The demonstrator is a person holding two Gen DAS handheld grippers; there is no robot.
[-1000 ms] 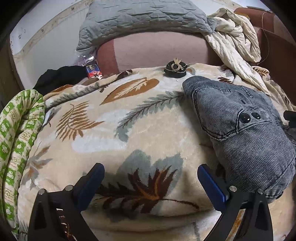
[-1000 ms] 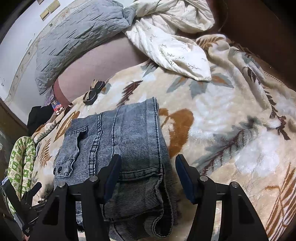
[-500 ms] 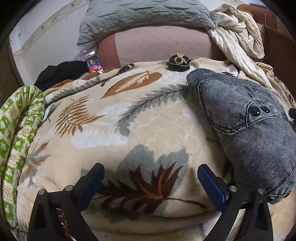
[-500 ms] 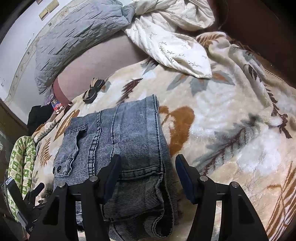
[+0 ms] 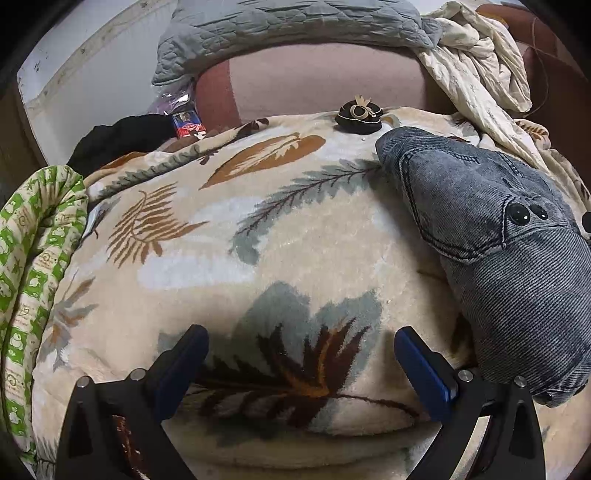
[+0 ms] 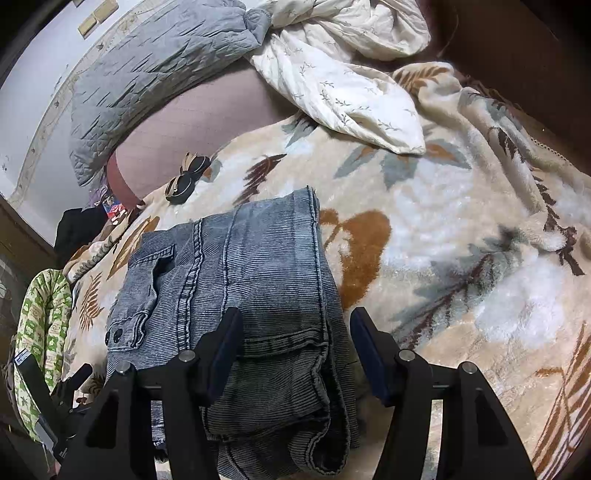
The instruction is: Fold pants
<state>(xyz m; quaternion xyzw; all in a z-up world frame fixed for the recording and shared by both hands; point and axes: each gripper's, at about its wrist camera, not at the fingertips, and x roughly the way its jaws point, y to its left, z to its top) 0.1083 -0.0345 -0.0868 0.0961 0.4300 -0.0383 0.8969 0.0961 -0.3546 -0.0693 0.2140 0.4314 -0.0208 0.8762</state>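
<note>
The grey-blue denim pants (image 6: pixel 236 291) lie folded into a compact stack on the leaf-patterned blanket (image 6: pixel 461 258). In the left wrist view the pants (image 5: pixel 509 258) sit at the right, with two black buttons showing. My left gripper (image 5: pixel 301 354) is open and empty above bare blanket, to the left of the pants. My right gripper (image 6: pixel 295 345) is open, its fingers hovering over the near hem end of the stack, holding nothing. The left gripper's body shows at the lower left of the right wrist view (image 6: pixel 70 384).
A black hair accessory (image 5: pixel 360 116) lies on the blanket behind the pants. A grey quilted pillow (image 5: pixel 288 26) and a cream floral sheet (image 6: pixel 343 85) lie at the headboard. A green-patterned quilt (image 5: pixel 33 266) lies at the left edge. Dark clothing (image 5: pixel 122 138) is at the far left.
The left gripper has drifted slightly back and left, so the pants sit further right in its view. The right gripper and the pants have hardly moved.
</note>
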